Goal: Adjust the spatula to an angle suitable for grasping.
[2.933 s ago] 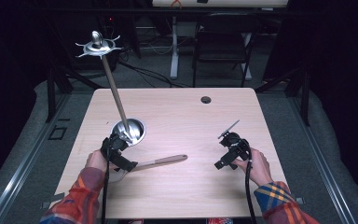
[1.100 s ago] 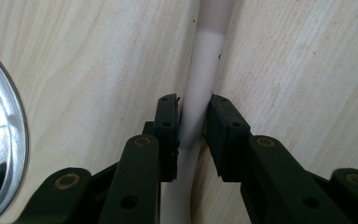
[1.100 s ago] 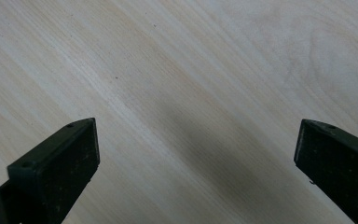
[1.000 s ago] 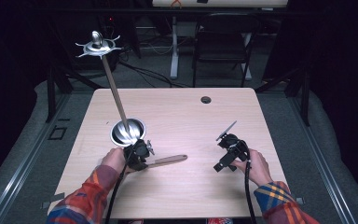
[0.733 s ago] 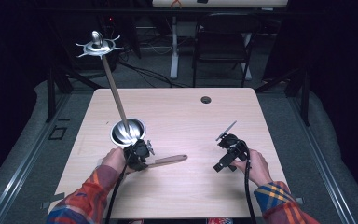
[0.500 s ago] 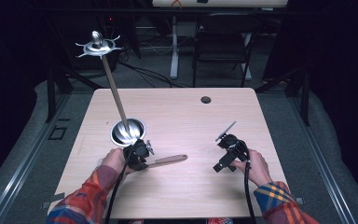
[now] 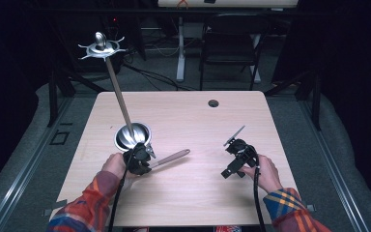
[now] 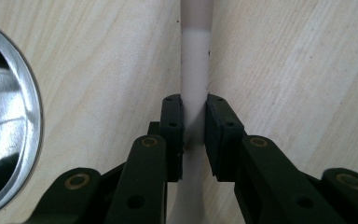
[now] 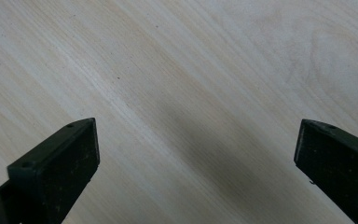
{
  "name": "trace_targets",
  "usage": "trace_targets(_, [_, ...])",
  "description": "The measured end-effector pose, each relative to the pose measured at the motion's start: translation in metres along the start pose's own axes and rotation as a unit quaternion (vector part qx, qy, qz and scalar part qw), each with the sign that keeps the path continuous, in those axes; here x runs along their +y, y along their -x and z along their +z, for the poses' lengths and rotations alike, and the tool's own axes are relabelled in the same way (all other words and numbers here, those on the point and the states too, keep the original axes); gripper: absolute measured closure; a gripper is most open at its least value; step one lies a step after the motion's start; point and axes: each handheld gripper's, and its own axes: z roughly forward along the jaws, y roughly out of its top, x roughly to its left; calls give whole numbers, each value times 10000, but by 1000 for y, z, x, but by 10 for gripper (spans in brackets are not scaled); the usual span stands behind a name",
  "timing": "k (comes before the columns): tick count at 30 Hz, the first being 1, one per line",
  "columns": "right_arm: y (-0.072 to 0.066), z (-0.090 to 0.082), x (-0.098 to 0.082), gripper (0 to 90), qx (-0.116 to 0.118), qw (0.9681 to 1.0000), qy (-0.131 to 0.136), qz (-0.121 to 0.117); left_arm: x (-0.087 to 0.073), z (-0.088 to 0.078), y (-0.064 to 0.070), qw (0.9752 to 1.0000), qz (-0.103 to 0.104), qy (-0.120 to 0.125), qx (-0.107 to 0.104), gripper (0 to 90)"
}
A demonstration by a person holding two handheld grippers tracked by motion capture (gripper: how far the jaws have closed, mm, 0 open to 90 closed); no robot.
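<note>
High view: a pale wooden table (image 7: 188, 193) carries a round polished metal bowl (image 7: 133, 136) near its left side, with a thin rod (image 7: 120, 99) rising from it to a spiked metal disc (image 7: 101, 47). Just in front of the bowl, the left gripper (image 7: 145, 157) sits low over one end of a long pale beige handle-shaped utensil (image 7: 171, 157) that lies flat on the table, pointing toward the middle. The right gripper (image 7: 235, 157) rests on the table's right half, well apart from the utensil.

Left gripper view: the black jaws are pressed against both sides of the utensil (image 8: 195, 93), pinching it; the last of their closing has just taken place. The bowl's rim (image 8: 32, 116) lies near, to the left.

Right gripper view: the jaws stand spread wide over bare wood (image 9: 191, 84), with nothing between them.
</note>
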Motion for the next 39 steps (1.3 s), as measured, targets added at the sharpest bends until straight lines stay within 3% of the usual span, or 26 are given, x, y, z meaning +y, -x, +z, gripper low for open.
trace_targets(17, [1,0,0,0,34,10000,-2,11,-12,-14,-2,9991,-289,305,-46,784])
trace_targets(23, [1,0,-1,0,27,10000,-16,-5,-22,-21,-2,9966,-578,590,-42,784])
trace_targets(31, [1,0,-1,0,36,10000,-40,16,-26,-26,-3,9948,-680,746,112,784])
trace_targets(39, [1,0,-1,0,29,10000,-47,14,-32,-32,-6,9915,-856,952,223,784])
